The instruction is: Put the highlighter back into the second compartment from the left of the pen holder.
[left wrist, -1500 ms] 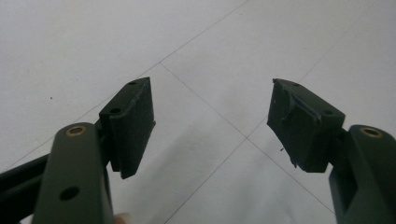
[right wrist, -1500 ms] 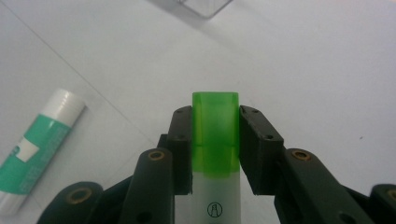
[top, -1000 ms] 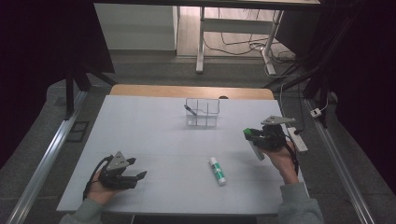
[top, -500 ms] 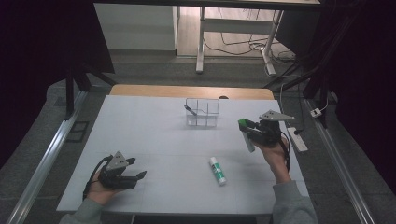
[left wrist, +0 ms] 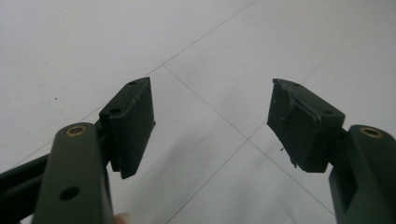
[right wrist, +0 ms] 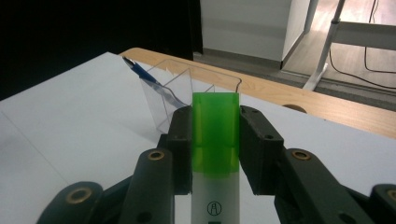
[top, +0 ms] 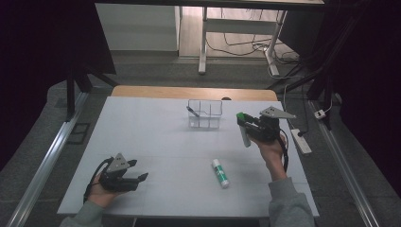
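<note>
Nearest the person, the left tongs (top: 138, 178) rest low on the white counter (top: 156, 142), well to the near-left of the clear organiser (top: 204, 114); in the left gripper view their pads (left wrist: 132, 123) stand wide apart with nothing between them. A second glue stick (top: 220, 172) with a green end lies flat on the counter, on the near side of the organiser and a little to its right, untouched. Farther on, the right tongs (top: 244, 126) are clamped on the green-capped glue stick (right wrist: 215, 154) — the right gripper view shows both pads pressed against the sides of its translucent green cap, the white body running back toward the hand. It hangs in the air just to the right of the organiser, cap end toward it. The stick looks light, rigid and smooth-walled plastic, so it should carry easily but could slip or swivel in a loose pinch; the hold on the cap is risky, I judge, since a cap may pull off, and the white barrel below it seems the safer place to grip. Inside the organiser's left compartment a blue pen (right wrist: 140, 71) leans against the wall. Compared with a second ago, the right hand has carried the stick closer to the organiser and slightly higher, while the left hand and the lying stick have stayed where they were.
</note>
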### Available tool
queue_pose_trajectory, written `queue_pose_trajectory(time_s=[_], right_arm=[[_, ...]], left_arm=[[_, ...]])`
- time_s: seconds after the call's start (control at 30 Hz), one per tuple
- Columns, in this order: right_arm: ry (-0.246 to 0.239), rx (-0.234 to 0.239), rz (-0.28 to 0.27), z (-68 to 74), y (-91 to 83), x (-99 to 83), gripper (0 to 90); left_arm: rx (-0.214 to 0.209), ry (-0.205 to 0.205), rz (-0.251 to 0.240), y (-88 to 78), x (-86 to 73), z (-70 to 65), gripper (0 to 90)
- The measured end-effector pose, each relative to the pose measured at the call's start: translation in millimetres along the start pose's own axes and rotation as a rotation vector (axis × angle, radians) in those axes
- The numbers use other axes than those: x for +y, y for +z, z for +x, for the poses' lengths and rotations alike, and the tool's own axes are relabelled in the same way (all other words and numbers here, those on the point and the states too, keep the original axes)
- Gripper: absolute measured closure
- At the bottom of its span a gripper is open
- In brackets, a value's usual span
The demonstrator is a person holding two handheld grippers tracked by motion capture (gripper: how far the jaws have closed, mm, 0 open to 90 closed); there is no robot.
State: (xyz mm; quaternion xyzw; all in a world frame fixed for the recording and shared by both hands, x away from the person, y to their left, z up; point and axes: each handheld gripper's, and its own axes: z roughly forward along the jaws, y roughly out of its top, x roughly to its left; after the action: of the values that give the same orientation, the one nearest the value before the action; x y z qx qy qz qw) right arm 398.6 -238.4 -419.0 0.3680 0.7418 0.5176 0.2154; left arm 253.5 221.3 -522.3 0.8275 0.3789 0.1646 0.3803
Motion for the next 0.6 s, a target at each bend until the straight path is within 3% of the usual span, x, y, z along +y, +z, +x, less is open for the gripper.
queue_pose_trajectory(time_s=[0.6], right_arm=[[0.039,0.009,-0.052,5.5,13.9,16.0,67.1]], left_arm=[[0.001,-0.005,-0.004,-0.4,0.0,1.2,30.6]])
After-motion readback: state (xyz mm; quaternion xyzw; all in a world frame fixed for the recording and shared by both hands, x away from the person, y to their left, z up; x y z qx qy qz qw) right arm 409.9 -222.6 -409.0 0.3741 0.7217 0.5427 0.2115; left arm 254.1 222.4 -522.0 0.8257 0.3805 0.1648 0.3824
